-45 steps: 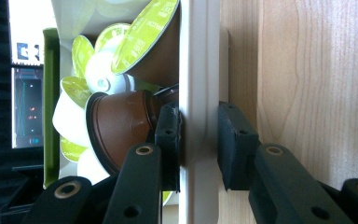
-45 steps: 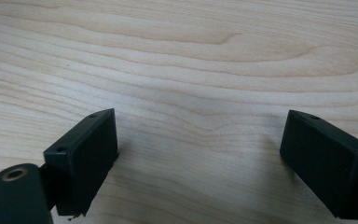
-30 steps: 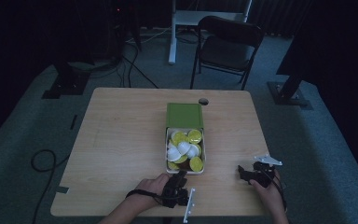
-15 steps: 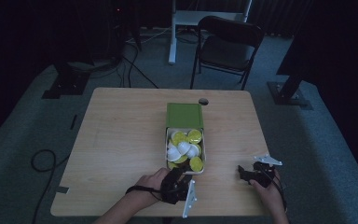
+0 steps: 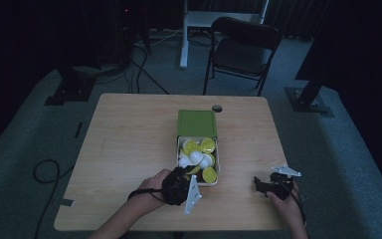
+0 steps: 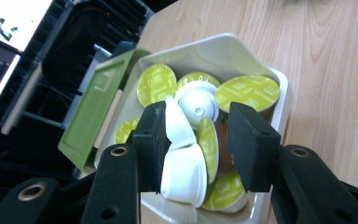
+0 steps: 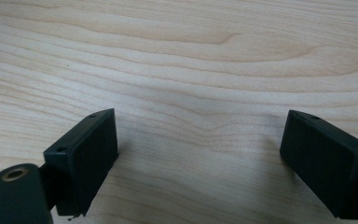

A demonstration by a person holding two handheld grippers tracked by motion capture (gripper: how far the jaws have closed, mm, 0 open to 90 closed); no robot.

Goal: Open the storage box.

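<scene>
Both tools low: left tool (image 5: pixel 180 185) at tray (image 5: pixel 215 183), right tool (image 5: pixel 264 186) apart.

White, yellow-lidded coffee capsules (image 6: pixel 186 158) are heaped, variously tilted, in a cream tray (image 6: pixel 270 79) beside its green lid (image 5: pixel 196 122).

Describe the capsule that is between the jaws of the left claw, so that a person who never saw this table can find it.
On the wooden table stands a white tray with a green lid beside it. At the tray's near end the left claw holds a capsule. It stands on edge, showing a yellow-green foil and a brown body, while the white capsules beside it show no foil.
</scene>
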